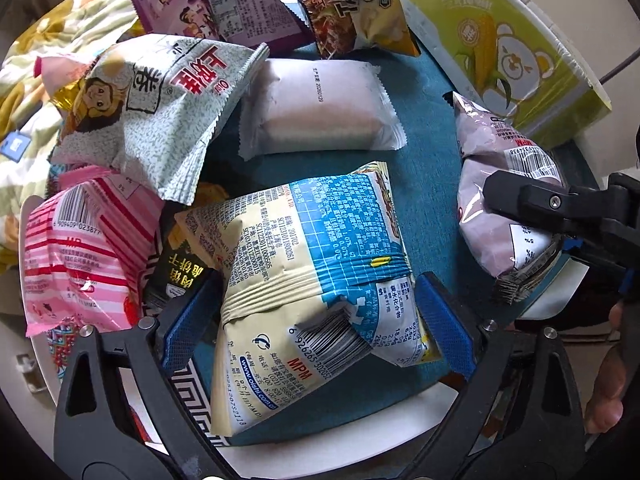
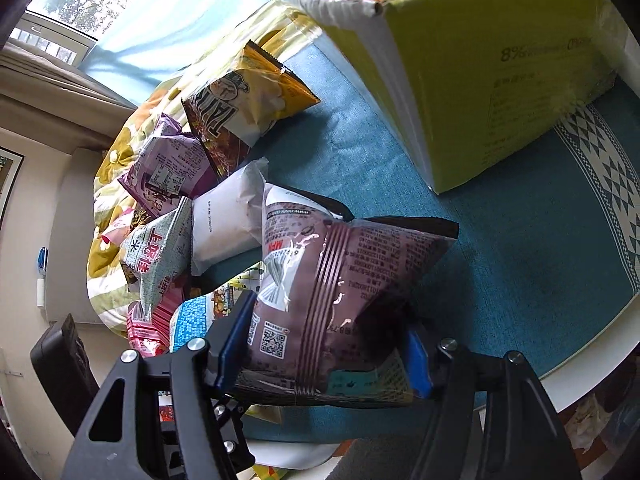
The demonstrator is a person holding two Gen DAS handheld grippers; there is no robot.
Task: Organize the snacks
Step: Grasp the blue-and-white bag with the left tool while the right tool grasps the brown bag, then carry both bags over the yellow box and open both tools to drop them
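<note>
We find the right gripper (image 2: 324,356) pinching a puffed mauve foil snack bag (image 2: 340,292) between its blue pads, held above the teal cloth table cover (image 2: 500,248). The left gripper (image 1: 316,320) stands spread around a cream-and-blue printed snack bag (image 1: 304,264), pads not visibly pressing it. Beyond lie a plain white pillow packet (image 1: 320,108) and a yellow-green cardboard box (image 2: 500,80).
</note>
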